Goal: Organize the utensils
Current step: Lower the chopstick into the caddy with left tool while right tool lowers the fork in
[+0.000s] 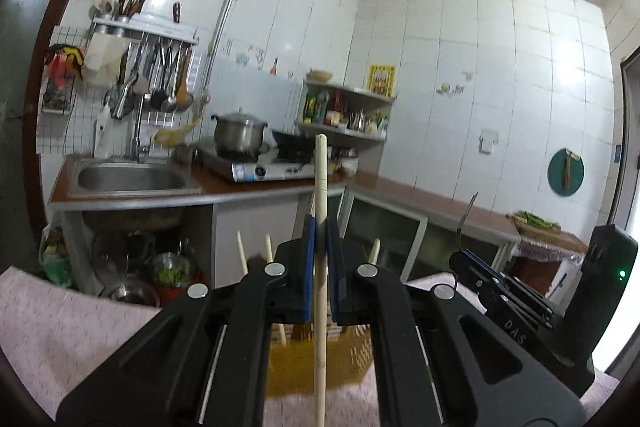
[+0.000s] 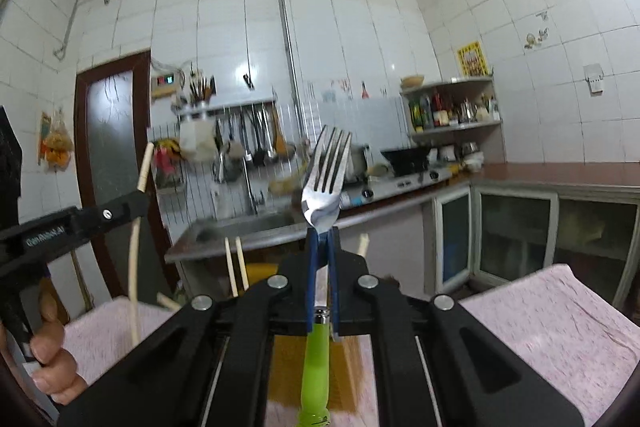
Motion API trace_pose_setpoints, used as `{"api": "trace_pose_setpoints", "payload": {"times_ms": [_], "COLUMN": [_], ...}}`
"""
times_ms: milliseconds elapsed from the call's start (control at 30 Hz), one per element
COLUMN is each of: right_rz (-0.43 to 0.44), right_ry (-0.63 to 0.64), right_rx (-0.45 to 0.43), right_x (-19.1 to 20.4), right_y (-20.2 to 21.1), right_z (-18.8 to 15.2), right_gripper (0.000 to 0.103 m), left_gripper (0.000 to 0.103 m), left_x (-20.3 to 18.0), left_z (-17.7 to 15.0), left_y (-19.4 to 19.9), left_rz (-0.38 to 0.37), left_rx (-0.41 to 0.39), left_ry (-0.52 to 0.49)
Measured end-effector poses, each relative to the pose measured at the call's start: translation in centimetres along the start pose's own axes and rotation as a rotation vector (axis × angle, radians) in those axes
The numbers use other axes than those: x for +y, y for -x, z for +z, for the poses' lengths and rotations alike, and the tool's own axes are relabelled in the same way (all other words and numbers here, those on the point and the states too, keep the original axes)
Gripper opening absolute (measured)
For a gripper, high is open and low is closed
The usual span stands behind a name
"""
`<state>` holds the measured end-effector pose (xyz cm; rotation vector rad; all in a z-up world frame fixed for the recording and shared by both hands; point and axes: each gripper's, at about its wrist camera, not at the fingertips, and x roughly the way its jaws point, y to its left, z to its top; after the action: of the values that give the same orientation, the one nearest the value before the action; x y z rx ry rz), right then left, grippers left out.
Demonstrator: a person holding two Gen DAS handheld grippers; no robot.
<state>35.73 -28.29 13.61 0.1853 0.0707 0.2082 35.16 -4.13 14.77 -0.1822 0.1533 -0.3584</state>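
Note:
My left gripper (image 1: 319, 227) is shut on a pale wooden chopstick (image 1: 320, 267) that stands nearly upright between the blue pads, raised above a pink cloth (image 1: 80, 327). My right gripper (image 2: 323, 233) is shut on a fork (image 2: 326, 171) with a green handle, gripped at its steel neck, tines pointing up. Under both grippers sits a yellow holder (image 1: 320, 363) with several more chopsticks (image 1: 242, 255) standing in it. The right gripper (image 1: 464, 259) also shows at the right of the left wrist view. The left gripper (image 2: 138, 205) with its chopstick (image 2: 134, 267) appears at the left of the right wrist view.
Beyond the cloth-covered surface runs a kitchen counter (image 1: 420, 195) with a steel sink (image 1: 132, 179), a stove (image 1: 264, 169) carrying a pot (image 1: 238, 133), and a corner shelf (image 1: 344, 107) of bottles. A person's hand (image 2: 52, 359) holds the left gripper's handle.

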Motion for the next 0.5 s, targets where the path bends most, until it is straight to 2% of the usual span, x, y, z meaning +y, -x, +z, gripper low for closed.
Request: {"api": "trace_pose_setpoints", "payload": {"times_ms": [100,400,500], "right_rz": [0.01,0.017,0.015], "right_ry": [0.001,0.011,0.024], "right_rx": [-0.048,-0.099,-0.122], "right_x": [0.2,0.2,0.3], "right_y": [-1.1,-5.0,-5.7], "right_z": [0.5,1.0,0.5], "right_gripper": [0.006,0.006,0.006], "left_gripper": [0.004,0.004,0.004], "left_x": [0.3,1.9,2.2], "left_z": [0.5,0.3,0.5], "left_y": [-1.2,-4.6,-5.3], "left_rz": [-0.017,0.014,0.01], "left_rx": [-0.031,-0.078,-0.125], "left_ry": [0.016,0.005,-0.001]}}
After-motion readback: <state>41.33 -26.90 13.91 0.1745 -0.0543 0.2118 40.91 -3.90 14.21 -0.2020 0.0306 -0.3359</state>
